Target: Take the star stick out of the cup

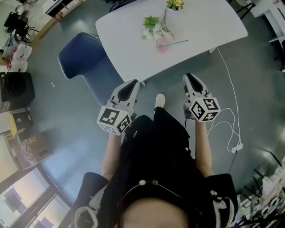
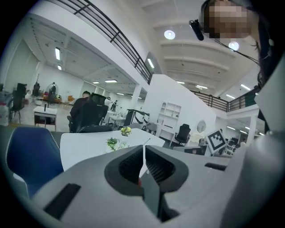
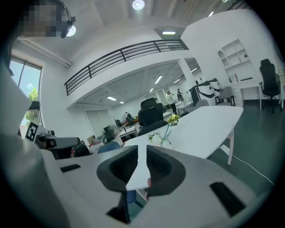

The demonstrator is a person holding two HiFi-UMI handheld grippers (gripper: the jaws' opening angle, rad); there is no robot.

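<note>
White tabletop [image 1: 209, 22] stretches across the far side of an open-plan office floor, where a small pink cup [image 1: 161, 45] stands near its near edge with a thin blue star stick [image 1: 174, 43] resting in it and leaning out to the right. Just beyond the cup lie pale blooms and a green sprig [image 1: 151, 21], with a yellow flower [image 1: 175, 3] at the far edge. A person stands well back from the table, one white shoe [image 1: 160, 100] forward, holding the left gripper [image 1: 132, 83] and the right gripper [image 1: 191, 76] low and close to the body, both aimed towards the table and well apart from the cup. Seen along its own jaws, the left gripper [image 2: 143, 149] has them drawn together to a bare slit with nothing between them; the right gripper [image 3: 141, 153] likewise shows its jaws nearly meeting and empty, with the stick [image 3: 165, 136] and flowers in view on the table beyond. A blue chair [image 1: 82, 58] sits at the table's left end, and a white cable [image 1: 229, 89] trails across the grey floor on the right.
</note>
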